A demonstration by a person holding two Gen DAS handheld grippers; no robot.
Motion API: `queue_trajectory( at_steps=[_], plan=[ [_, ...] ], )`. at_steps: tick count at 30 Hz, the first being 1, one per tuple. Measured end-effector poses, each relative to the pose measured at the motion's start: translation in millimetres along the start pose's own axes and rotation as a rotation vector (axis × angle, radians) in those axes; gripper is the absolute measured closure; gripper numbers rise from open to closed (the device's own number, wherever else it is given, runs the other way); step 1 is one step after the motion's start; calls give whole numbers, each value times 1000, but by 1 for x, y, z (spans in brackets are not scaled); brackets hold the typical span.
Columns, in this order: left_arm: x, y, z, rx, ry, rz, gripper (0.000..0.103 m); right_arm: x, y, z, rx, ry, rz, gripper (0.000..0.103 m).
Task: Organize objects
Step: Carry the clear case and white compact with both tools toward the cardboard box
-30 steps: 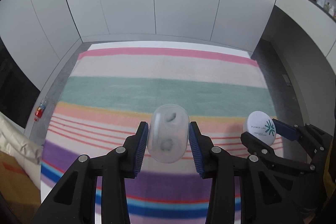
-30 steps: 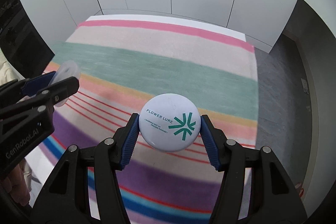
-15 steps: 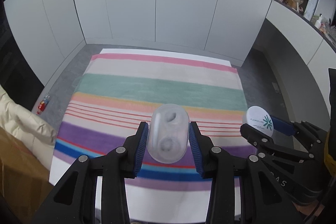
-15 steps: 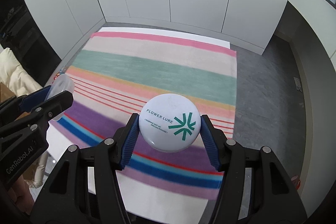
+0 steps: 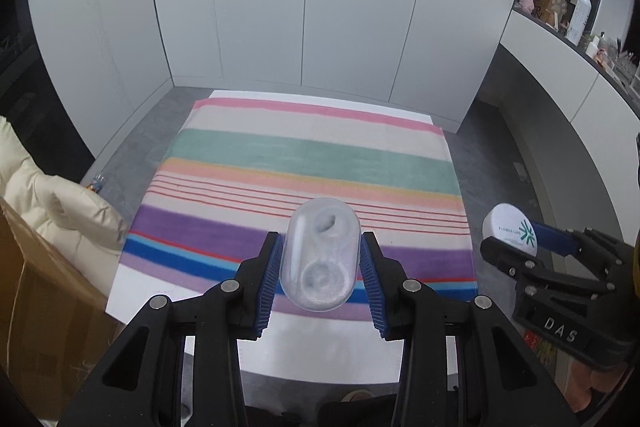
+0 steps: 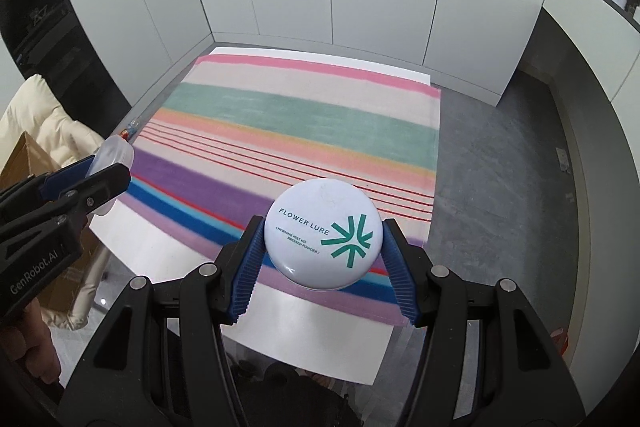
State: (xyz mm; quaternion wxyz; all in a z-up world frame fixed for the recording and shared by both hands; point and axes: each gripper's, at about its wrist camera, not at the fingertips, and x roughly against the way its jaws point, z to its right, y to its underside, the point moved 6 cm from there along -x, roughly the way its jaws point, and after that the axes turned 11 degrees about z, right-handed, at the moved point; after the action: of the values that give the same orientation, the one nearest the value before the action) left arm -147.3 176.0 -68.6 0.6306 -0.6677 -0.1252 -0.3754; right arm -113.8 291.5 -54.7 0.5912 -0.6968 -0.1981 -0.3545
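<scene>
My left gripper (image 5: 320, 277) is shut on a clear oval plastic case (image 5: 320, 255) with two round wells inside, held high above the striped cloth (image 5: 308, 163). My right gripper (image 6: 322, 259) is shut on a round white powder compact (image 6: 322, 233) printed "FLOWER LURE" with a green mark. The compact (image 5: 510, 230) also shows at the right of the left wrist view, and the clear case (image 6: 112, 157) at the left of the right wrist view. Both grippers hang side by side above the near edge of the table.
A white table (image 6: 304, 331) carries the striped cloth (image 6: 296, 131). A cream padded jacket (image 5: 52, 211) and a cardboard box (image 5: 36, 303) stand at the left. White cabinet doors (image 5: 304, 7) close the back. A shelf with small items (image 5: 576, 15) runs along the right. Grey floor (image 6: 500, 163) lies right of the table.
Both grippers have risen and drawn back from the table with their objects still held. The cloth now looks smaller and the table's near edge and the floor have come into view.
</scene>
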Motion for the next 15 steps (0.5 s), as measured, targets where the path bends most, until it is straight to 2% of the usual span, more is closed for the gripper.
queue_trajectory(
  at_steps=[7, 10, 15],
  plan=[
    [18, -10, -12, 27, 13, 51, 63, 10, -3, -13, 25, -19, 23, 43],
    [27, -15, -23, 19, -14, 87, 63, 19, -14, -26, 49, -47, 51, 43],
    [28, -12, -47, 64, -37, 82, 63, 18, -17, -48, 74, -90, 57, 43]
  ],
)
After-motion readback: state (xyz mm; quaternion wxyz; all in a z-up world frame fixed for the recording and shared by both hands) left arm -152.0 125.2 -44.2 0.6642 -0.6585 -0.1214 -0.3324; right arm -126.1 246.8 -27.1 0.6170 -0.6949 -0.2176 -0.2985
